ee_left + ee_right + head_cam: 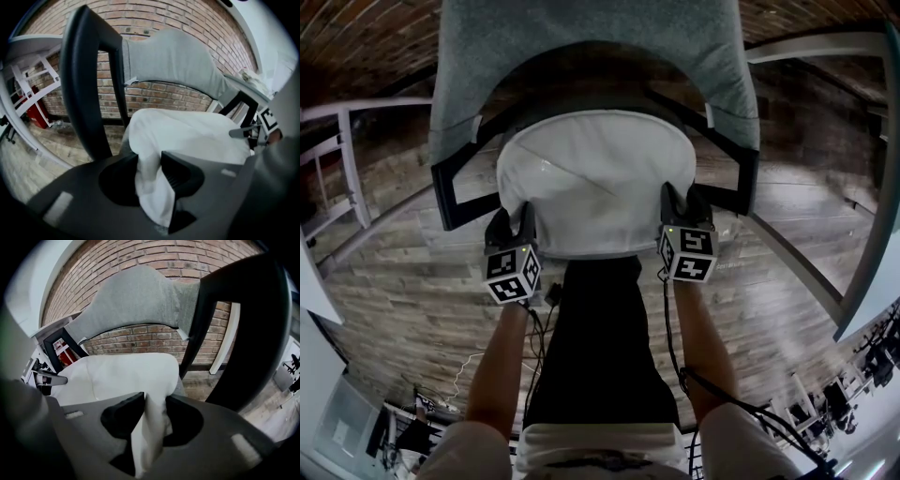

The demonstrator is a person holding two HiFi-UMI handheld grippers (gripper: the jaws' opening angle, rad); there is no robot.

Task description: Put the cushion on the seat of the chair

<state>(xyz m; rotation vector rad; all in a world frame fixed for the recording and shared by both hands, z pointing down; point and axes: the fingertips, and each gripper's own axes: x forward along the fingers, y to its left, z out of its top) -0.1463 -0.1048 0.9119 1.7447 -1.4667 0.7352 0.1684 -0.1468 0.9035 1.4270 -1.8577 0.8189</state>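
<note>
Cushion [595, 183] hides chair [581, 56] seat; left gripper [514, 223], right gripper [686, 202] pinch its corners.

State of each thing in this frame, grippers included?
chair: upright, seat covered.
cushion: lying on the seat, front corners pinched up.
grey cover: draped over the backrest.
left gripper: closed on the cushion's front-left corner.
right gripper: closed on its front-right corner.
</note>
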